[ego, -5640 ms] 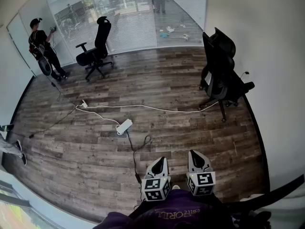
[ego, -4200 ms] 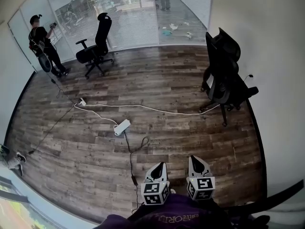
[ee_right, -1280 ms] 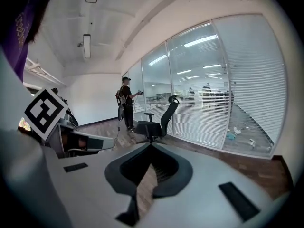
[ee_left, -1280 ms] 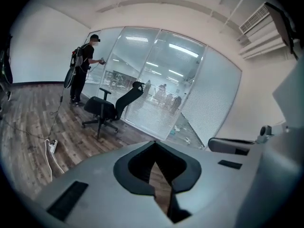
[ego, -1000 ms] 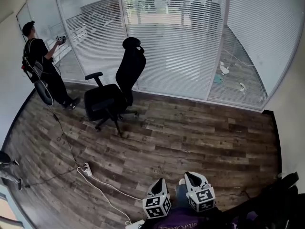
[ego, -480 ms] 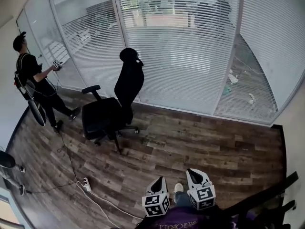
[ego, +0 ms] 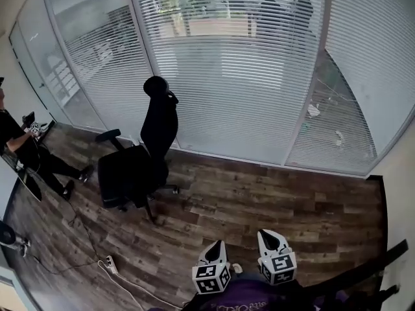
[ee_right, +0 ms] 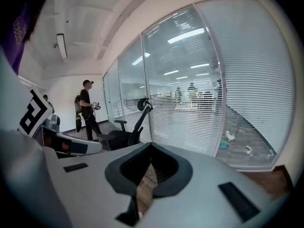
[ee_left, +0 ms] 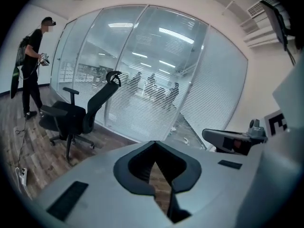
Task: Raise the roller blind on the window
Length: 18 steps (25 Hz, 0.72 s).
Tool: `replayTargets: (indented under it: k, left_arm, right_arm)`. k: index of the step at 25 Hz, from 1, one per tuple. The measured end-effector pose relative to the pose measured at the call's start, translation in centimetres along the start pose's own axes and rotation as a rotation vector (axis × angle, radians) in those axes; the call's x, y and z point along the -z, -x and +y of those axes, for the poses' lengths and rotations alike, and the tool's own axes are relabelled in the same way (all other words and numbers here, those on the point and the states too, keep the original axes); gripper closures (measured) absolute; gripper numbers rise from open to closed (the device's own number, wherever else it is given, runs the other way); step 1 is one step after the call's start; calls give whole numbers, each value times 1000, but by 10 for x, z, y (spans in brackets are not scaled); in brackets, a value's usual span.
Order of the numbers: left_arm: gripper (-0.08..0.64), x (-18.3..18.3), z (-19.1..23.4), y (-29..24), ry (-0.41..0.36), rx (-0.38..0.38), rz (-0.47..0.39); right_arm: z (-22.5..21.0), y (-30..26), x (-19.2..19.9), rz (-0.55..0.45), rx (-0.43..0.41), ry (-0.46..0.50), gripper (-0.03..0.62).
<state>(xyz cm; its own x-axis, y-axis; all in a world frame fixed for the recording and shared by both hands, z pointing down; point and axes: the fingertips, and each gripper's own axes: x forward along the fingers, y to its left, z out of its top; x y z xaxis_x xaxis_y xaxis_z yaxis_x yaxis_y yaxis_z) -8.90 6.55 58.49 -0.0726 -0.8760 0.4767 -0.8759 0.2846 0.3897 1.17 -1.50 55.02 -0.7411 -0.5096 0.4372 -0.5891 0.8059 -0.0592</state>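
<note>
Roller blind [ego: 240, 76] hangs lowered beyond left tongs [ego: 218, 245] and right tongs [ego: 265, 234], both closed, tilted down.

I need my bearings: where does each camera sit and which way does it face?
Head view: on the head, looking steeply down at floor, office chair, blinds; left tongs, right tongs at bottom.
Left gripper view: on the left tongs, along shut jaws toward the blinds; right tongs at right.
Right gripper view: on the right tongs, along shut jaws toward the blinds; left tongs at left.
Shared: all show the office chair.
</note>
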Motion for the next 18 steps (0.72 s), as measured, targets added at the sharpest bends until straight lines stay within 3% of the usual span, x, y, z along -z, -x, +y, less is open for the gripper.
replayTargets:
  k: [9, 14, 18]
  left_arm:
    - [560, -70, 4, -123, -52, 79, 3]
    - [560, -159, 23, -201, -88, 95, -58]
    - [560, -225, 38, -239, -69, 85, -65]
  right_arm:
    - [-75, -91, -41, -19, 86, -27, 597]
    - [-102, -181, -118, -67, 40, 43, 596]
    - [-116, -229, -186, -77, 32, 82, 597]
